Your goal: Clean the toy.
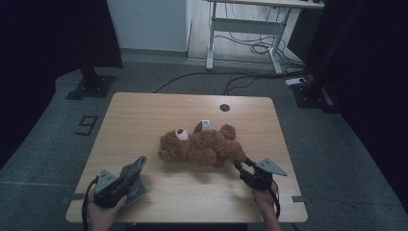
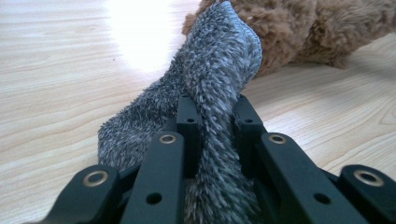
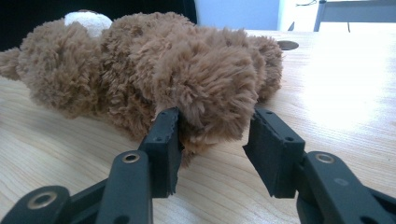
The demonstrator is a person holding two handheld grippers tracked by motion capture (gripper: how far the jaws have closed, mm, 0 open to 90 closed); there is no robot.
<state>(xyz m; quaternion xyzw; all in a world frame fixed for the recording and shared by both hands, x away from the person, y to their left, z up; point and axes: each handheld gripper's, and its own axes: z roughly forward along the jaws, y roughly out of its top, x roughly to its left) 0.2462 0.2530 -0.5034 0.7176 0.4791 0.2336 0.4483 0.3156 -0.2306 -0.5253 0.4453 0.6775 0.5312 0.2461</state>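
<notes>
A brown teddy bear (image 1: 202, 147) lies on its back in the middle of the wooden table (image 1: 144, 115), its white muzzle (image 1: 181, 133) up. At the table's front left, my left gripper (image 1: 130, 177) is shut on a grey fuzzy cloth (image 1: 134, 169). In the left gripper view the cloth (image 2: 215, 70) stands up between the jaws of that gripper (image 2: 217, 109), and the bear (image 2: 303, 28) lies just beyond. My right gripper (image 1: 242, 166) is open at the bear's right end. One furry leg (image 3: 210, 88) sits between the jaws of this gripper (image 3: 212, 128), and the right pad stands clear of the fur.
A round cable hole (image 1: 224, 107) sits near the table's far edge. A white tag (image 1: 205, 125) sticks up from the bear. Beyond the table are a white desk frame (image 1: 245, 29), floor cables (image 1: 260, 48) and black stand bases (image 1: 91, 86).
</notes>
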